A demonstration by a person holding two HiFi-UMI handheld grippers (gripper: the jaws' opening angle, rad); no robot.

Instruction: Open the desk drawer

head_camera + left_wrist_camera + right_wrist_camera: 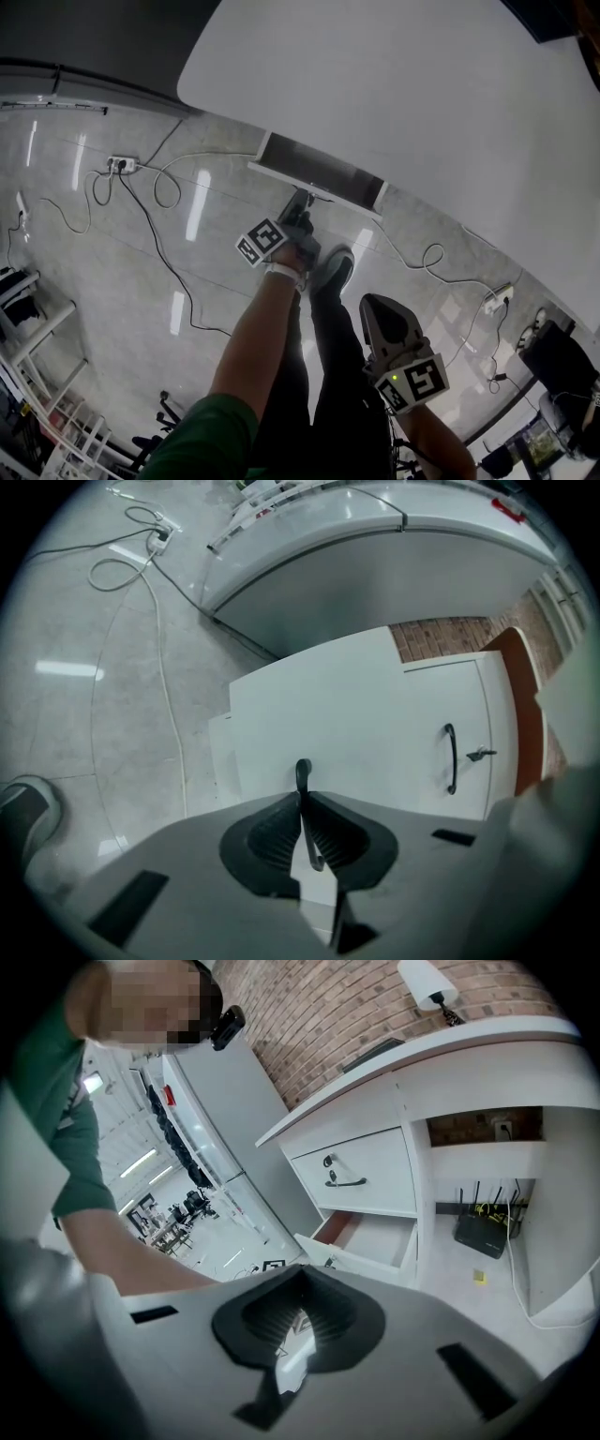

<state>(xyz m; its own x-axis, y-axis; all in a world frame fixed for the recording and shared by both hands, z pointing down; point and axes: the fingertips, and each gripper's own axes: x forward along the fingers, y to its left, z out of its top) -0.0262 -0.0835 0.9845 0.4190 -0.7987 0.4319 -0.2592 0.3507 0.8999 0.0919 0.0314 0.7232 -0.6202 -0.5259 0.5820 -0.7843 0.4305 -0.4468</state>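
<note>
Nearest the camera, the right gripper, grey with dark ribbed pads, hangs idle with its jaws pressed together on nothing. Further down, past the person's outstretched left arm in a green sleeve, the left gripper is clenched on the slim dark metal handle of the white lower desk drawer. That drawer stands partly pulled out beneath the edge of the white rounded table, while the white upper drawer above it is closed. To do this step well, I judge the pull should run straight back along the drawer's runners, level and steady, with a firm grip so the thin handle does not slip free. No brand name or readable writing shows; the only print is the black-and-white square markers on the gripper cubes.
</note>
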